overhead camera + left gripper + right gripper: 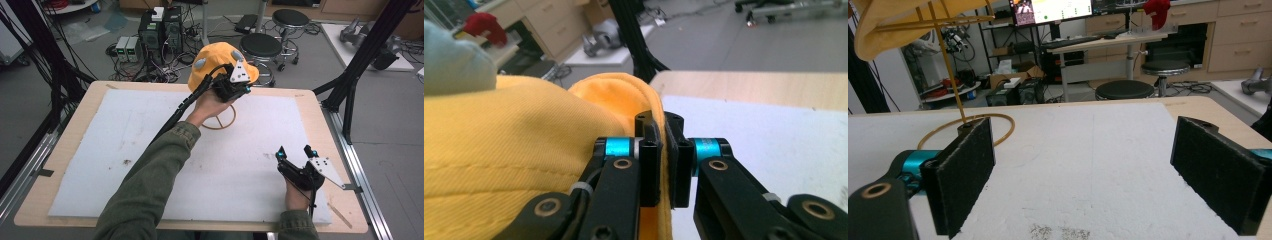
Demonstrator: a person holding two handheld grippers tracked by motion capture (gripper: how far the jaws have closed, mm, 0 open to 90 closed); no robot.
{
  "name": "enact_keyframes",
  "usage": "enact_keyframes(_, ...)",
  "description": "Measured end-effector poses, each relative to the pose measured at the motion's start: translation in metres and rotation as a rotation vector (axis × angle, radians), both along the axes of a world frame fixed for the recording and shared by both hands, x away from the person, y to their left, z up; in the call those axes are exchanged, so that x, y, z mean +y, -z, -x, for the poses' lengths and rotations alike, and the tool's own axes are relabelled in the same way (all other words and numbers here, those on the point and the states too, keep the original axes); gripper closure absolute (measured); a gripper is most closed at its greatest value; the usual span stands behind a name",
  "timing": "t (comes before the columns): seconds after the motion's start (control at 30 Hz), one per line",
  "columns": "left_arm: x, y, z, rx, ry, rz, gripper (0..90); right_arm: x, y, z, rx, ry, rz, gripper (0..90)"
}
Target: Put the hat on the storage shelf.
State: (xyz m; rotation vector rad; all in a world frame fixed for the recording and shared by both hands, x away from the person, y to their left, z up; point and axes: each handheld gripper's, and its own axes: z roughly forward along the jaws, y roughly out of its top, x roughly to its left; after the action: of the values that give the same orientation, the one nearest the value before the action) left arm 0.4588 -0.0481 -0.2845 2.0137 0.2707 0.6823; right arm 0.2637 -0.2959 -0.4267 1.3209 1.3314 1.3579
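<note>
Nearest me, by the front right corner of the table [65, 150], my right gripper [296, 153] rests low over the white foam mat [150, 165], held in my right hand [296, 196]. Its jaws stand wide apart with nothing between them; in the right gripper view the two black pads [965, 172] frame bare mat.

Farther back, near the middle of the table's far edge, a yellow hat [216, 64] sits on a thin wire stand [220, 121] whose round ring base lies flat on the mat. The hat's crown faces up and its brim points out toward the far edge. Two grey patches show on the crown; I can read no writing or brand on it.

My left hand [207, 106], in an olive green sleeve [150, 185], reaches up to the hat's near side with the left gripper [239, 86]. In the left gripper view, its jaws are pressed nearly together, pinching the edge of the yellow brim between the pads [650, 165].

Beyond the table, two black stools [261, 46] and computer boxes [159, 29] stand on the floor.
</note>
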Motion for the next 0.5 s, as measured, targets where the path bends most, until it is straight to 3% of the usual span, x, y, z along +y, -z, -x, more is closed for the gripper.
enact_keyframes(0.13,0.0009,0.0046,-0.0008,0.016,0.008,-0.012,86.1,0.0002,0.0,0.0001,0.001,0.0,-0.002,9.5)
enact_keyframes(0.5,0.0024,0.0063,0.0002,0.017,0.017,0.019,82.4,-0.0001,0.0001,0.0,0.003,-0.002,-0.002,9.5)
